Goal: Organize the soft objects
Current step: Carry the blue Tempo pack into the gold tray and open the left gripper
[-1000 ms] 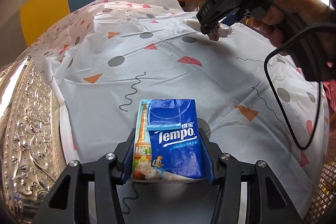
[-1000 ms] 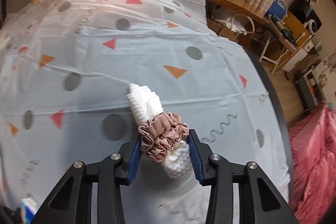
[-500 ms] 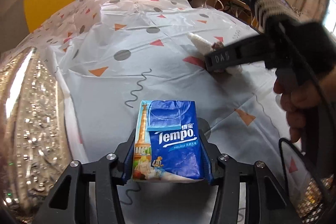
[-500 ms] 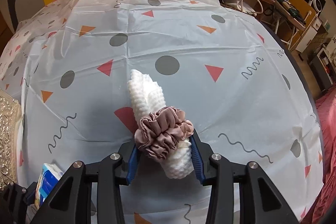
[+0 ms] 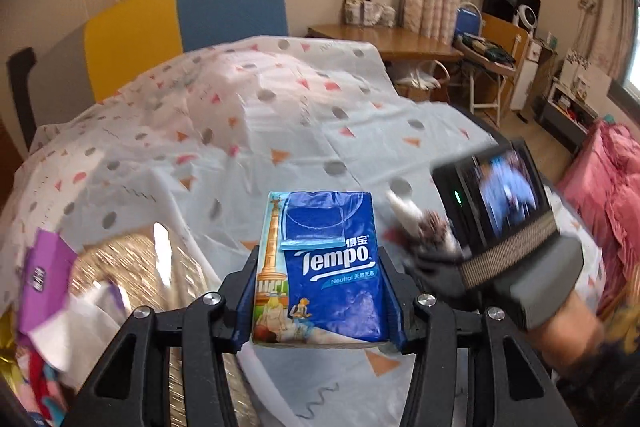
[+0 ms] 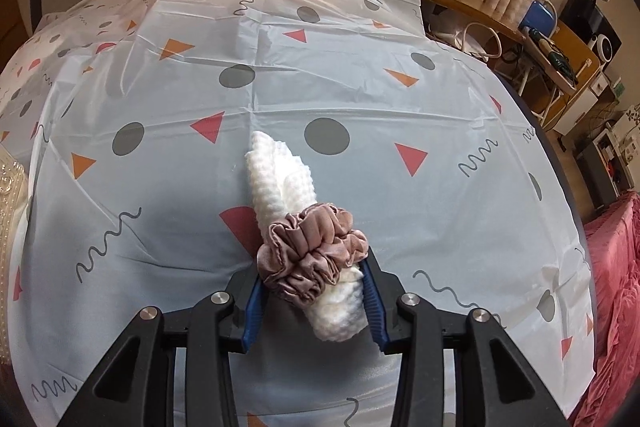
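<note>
Blue plastic wrapped the tissue pack [image 5: 320, 267], which sat clamped between the two fingers of the left gripper [image 5: 320, 291], held clear above the patterned cloth [image 5: 248, 131]. Its long axis ran straight away from the camera, the printed "Tempo" face turned up and the far short end pointing toward the blue and yellow chair backs [image 5: 184, 27]. Below and to the left of it lay a gold embossed tray [image 5: 132, 267] with a purple packet [image 5: 44, 279] at its edge.

The right gripper [image 6: 312, 291] was clenched on a white towel roll [image 6: 280, 187] with a dusty-pink scrunchie [image 6: 312, 255] ringed around it, the fingers pressing at the scrunchie. The roll's long axis pointed forward and slightly left, away from the camera, near end tucked between the fingers, far end looser, over the cloth [image 6: 400, 107]. In the left view the right gripper [image 5: 430, 243] showed blurred, just right of the pack
</note>
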